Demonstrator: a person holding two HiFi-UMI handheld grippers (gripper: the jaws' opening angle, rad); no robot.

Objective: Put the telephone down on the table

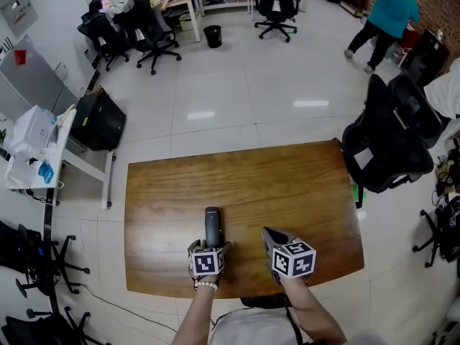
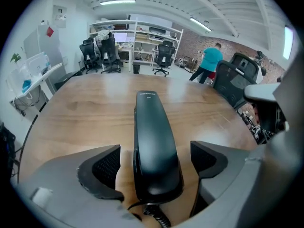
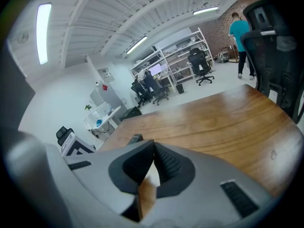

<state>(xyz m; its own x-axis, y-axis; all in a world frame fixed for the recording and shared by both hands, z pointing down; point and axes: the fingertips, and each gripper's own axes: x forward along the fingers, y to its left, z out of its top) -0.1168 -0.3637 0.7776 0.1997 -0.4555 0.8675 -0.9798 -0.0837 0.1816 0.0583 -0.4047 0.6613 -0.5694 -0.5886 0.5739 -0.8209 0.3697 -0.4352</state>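
White tiled floor [image 1: 237, 85], black office chairs [image 1: 277, 2], brick wall [image 2: 190, 39].

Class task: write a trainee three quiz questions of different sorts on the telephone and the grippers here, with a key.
1. True or false: the left gripper has its fingers clear of the telephone on both sides.
2. The right gripper has its fingers: A wide apart; B together, nothing between; C on a cup.
3. What trails from the telephone's near end in the left gripper view?
Key: 1 true; 2 B; 3 a coiled cord.
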